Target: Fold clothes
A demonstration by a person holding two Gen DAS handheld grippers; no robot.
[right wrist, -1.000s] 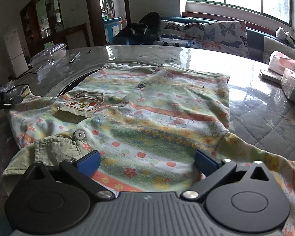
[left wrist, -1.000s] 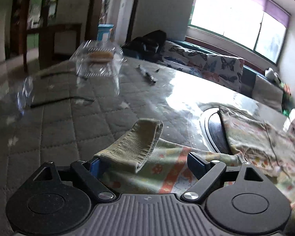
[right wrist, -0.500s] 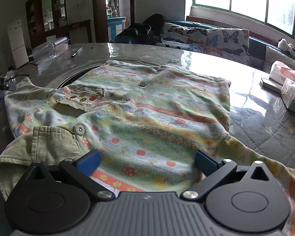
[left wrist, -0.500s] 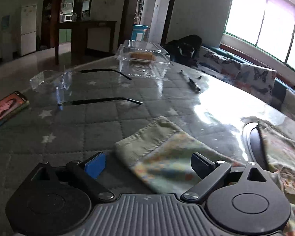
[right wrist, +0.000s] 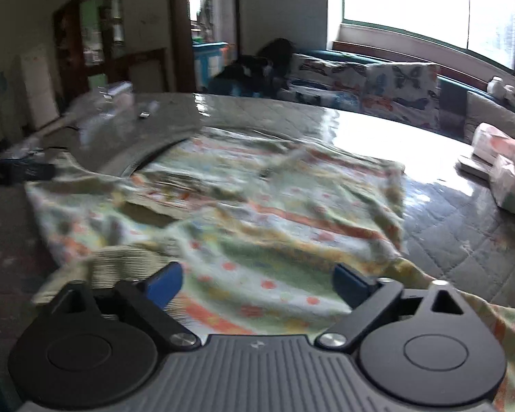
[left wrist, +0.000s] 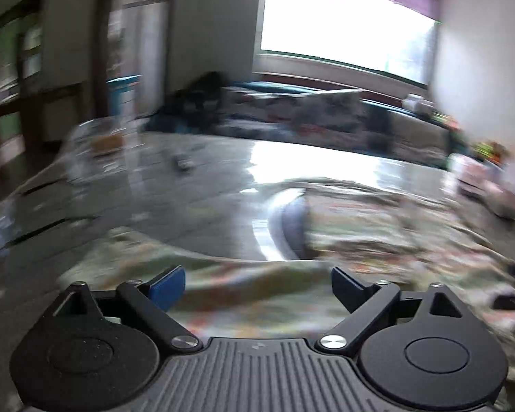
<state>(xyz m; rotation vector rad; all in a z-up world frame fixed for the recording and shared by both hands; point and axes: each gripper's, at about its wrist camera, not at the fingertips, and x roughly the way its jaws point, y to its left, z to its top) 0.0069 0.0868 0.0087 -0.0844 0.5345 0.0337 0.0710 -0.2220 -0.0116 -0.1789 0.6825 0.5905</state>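
Both views motion-blurred, left wrist worse.

Left tongs (left wrist: 257,283): spread wide, nothing between the pads, hovering over a sleeve of the kid's shirt (left wrist: 377,237). Right tongs (right wrist: 257,283): also released, wide gap, over the shirt's (right wrist: 257,213) near edge; ribbed green cuff (right wrist: 120,257) sits just left of the blue pad.

Shirt: pale green w/ orange stripes + dots, lying spread on the table (right wrist: 463,226), front up, chest pocket (right wrist: 182,192) visible. Part of it overlaps the dark round inset (left wrist: 292,237) in the tabletop. Table has a quilted-pattern cover, glossy, strong window glare mid-surface.

Around it:
- clear plastic clamshell box (left wrist: 99,144) far left on the table, something brownish inside, too blurred to ID
- small dark item, prob. a pen (left wrist: 183,164), beyond the shirt, well apart from it
- glasses (left wrist: 37,226), thin black temples, left of the sleeve
- pinkish packs/boxes (right wrist: 501,171) at right table edge, near the shirt's far right corner but not touching
- black object w/ blue (right wrist: 13,171) at far left of right view, beside the sleeve end; can't tell what it is

Past the table: sofa w/ butterfly-print cushions (right wrist: 401,86), dark bag (right wrist: 257,65) on its left end, big window (right wrist: 429,7), white fridge (right wrist: 37,86) at left wall.

No legible text or brands anywhere.
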